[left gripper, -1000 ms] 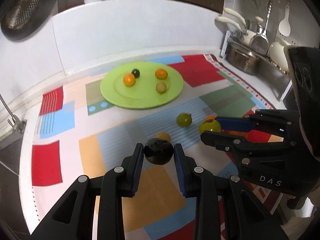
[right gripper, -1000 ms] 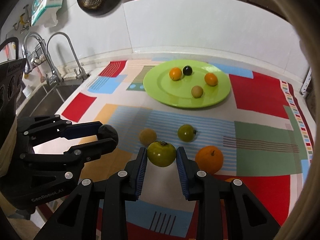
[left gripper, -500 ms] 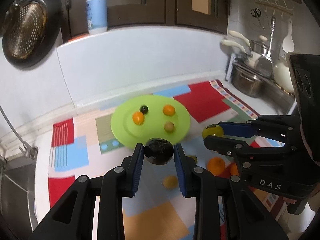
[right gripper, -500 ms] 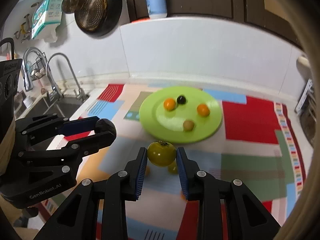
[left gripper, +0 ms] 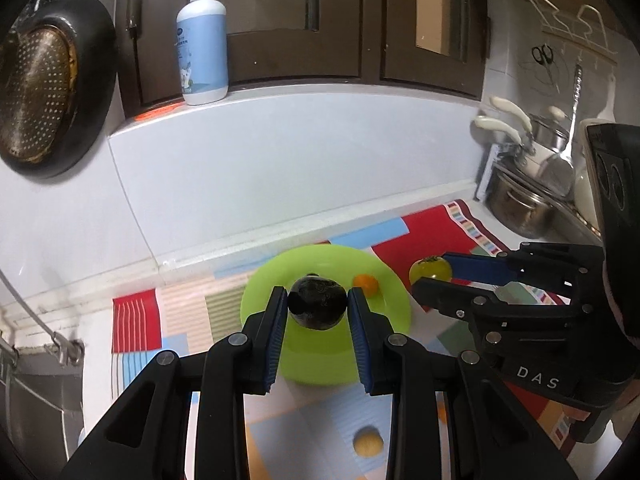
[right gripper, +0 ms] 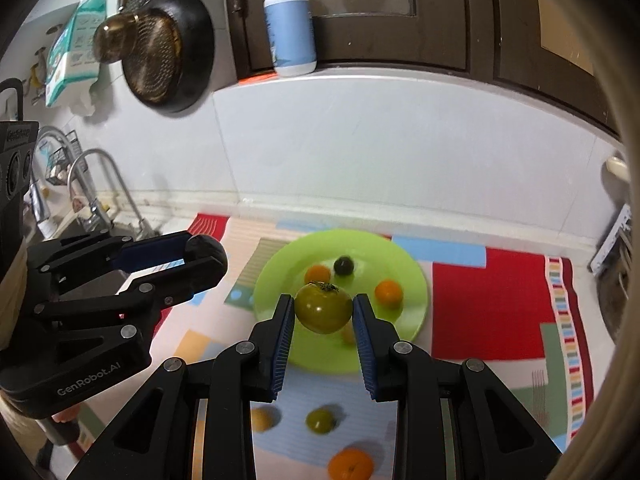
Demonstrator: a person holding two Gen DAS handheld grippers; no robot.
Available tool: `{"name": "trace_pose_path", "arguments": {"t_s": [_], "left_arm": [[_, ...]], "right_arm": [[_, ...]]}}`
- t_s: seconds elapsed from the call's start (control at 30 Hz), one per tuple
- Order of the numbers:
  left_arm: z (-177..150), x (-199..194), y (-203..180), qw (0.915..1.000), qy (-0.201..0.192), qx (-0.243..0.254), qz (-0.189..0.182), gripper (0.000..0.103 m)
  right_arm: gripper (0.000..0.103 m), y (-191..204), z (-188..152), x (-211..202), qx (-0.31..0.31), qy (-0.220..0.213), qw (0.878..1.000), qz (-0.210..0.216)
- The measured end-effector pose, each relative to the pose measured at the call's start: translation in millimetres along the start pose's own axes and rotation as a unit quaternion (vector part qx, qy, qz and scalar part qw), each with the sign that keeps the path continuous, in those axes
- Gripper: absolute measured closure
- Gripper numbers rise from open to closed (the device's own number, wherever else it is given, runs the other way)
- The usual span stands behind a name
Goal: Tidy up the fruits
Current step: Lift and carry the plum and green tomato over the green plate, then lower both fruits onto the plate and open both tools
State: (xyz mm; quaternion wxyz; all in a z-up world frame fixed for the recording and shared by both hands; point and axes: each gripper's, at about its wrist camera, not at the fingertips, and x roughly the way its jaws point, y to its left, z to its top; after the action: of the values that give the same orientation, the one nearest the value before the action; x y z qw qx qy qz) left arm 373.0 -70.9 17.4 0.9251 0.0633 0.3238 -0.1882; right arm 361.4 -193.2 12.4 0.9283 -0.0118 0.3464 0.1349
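Note:
My left gripper [left gripper: 318,306] is shut on a dark, almost black fruit [left gripper: 317,303] and holds it in the air in front of the lime green plate [left gripper: 316,364]. My right gripper [right gripper: 323,312] is shut on a green tomato [right gripper: 323,307], also lifted over the plate [right gripper: 412,296]. In the right wrist view the plate carries a small dark fruit [right gripper: 343,265] and two orange ones [right gripper: 388,292]. On the mat below lie a yellow fruit [right gripper: 261,418], a small green fruit [right gripper: 320,420] and an orange [right gripper: 351,465]. Each gripper shows in the other's view.
A colourful patchwork mat [right gripper: 488,304] covers the counter. A sink with a tap [right gripper: 100,184] lies to the left, pots and utensils [left gripper: 520,204] stand at the right. A soap bottle [left gripper: 203,36] sits on the ledge above the white backsplash, and a pan [right gripper: 168,64] hangs on the wall.
Both grippers have risen from the mat with their fruits and moved toward the plate, which now sits right behind the held fruits. The jaws have stayed as they were.

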Motion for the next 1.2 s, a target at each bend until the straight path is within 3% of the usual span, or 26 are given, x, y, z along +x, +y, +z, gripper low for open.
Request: {"name": "trace_pose_path", "arguments": {"t_s": [0.5, 0.9, 1.2], "left_arm": [[15, 83, 25, 0.999, 0.044, -0.01, 0.005, 0.072], [12, 145, 35, 0.9963, 0.082, -0.025, -0.007, 0.072], [8, 170, 35, 0.9949, 0.096, -0.028, -0.015, 0.072]], "right_arm": [[0.072, -31, 32, 77, 0.007, 0.034, 0.999, -0.001], [0.072, -53, 36, 144, 0.018, 0.072, 0.997, 0.002], [0.072, -61, 34, 173, 0.021, 0.091, 0.996, 0.006]]}}
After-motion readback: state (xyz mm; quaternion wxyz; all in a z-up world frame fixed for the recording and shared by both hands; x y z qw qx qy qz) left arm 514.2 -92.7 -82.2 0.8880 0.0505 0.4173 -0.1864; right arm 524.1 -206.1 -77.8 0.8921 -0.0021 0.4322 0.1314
